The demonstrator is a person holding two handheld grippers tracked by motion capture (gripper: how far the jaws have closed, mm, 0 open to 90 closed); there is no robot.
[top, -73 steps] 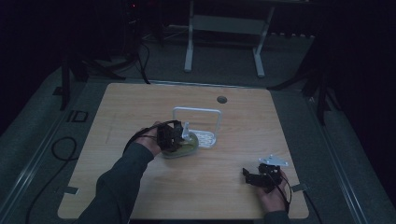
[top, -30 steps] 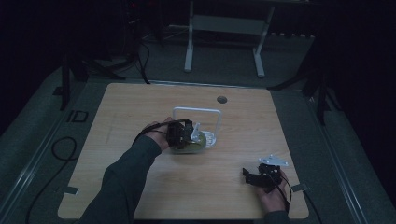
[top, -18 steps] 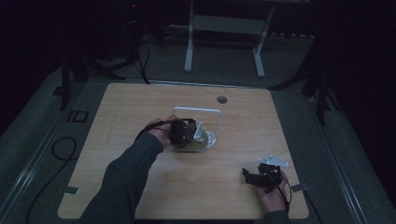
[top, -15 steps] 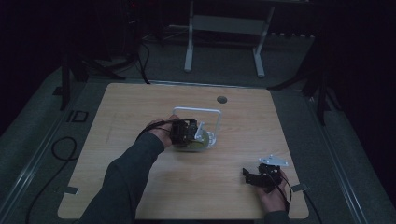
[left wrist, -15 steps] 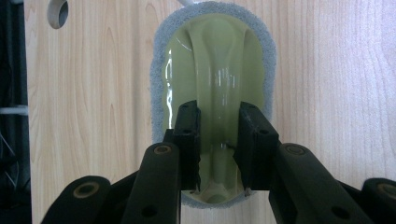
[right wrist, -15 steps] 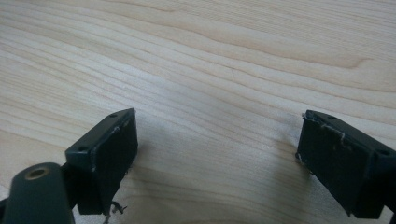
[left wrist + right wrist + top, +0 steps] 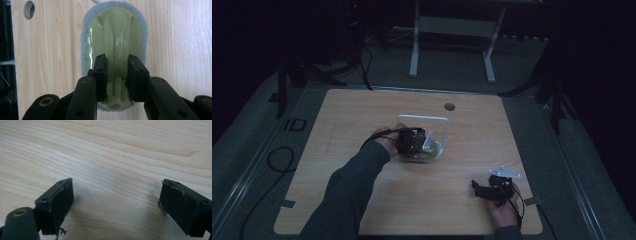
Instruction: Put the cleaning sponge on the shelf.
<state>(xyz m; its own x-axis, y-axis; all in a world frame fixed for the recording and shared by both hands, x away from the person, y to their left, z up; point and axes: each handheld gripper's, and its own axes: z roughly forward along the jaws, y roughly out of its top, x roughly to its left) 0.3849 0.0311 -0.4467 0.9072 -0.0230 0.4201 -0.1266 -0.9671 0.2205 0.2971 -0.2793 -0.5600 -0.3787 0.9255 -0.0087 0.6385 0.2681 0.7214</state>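
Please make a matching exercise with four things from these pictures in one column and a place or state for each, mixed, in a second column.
1. left gripper
2. right gripper
3. green scrubber
4. round hole

a. jaws wide apart over bare wood
b. in the tabletop near the far edge
c. jaws closed on a glossy handle
d. grey pad around its rim

Pairs: 1-c, 2-a, 3-d, 4-b
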